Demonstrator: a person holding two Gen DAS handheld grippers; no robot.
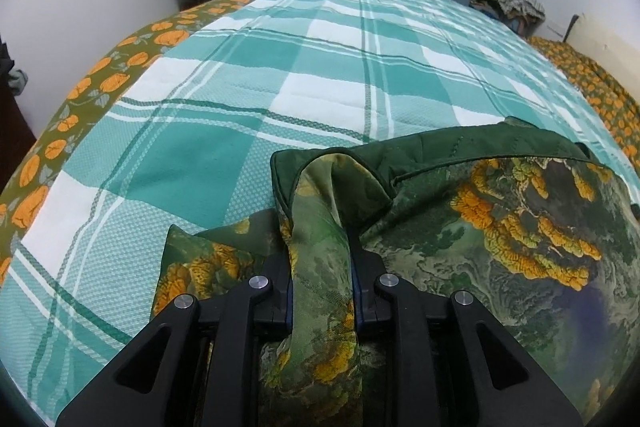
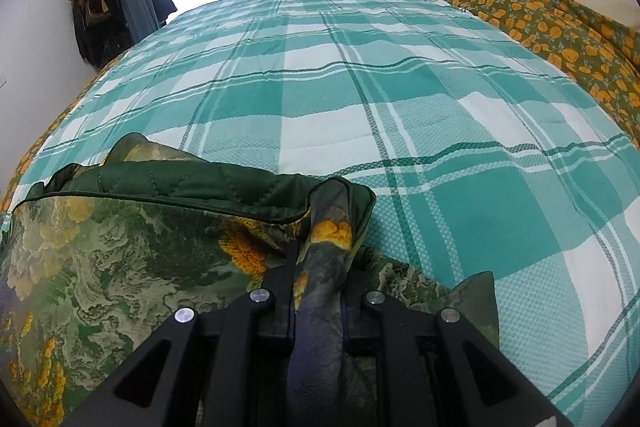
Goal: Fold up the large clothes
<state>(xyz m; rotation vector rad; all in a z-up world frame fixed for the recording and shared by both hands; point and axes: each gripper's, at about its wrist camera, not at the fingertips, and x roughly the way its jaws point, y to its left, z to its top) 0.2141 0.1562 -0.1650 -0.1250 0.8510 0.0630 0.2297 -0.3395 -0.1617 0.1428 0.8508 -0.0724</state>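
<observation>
Left wrist: left gripper (image 1: 320,227) pinches garment (image 1: 500,227) (right seemingly likewise).

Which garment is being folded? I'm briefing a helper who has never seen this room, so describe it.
Start at the bed with the teal and white checked cover. At its near edge lies the printed green jacket, a bunched fold in each of the left gripper and right gripper. Its yellow-orange landscape print and dark green quilted lining distinguish it from the orange-flowered sheet beneath.

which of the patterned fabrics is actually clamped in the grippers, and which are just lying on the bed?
The green landscape-print quilted garment: a bunched fold of it sits in each hand-held gripper, left and right. The teal plaid cover and orange floral sheet lie flat, untouched.
</observation>
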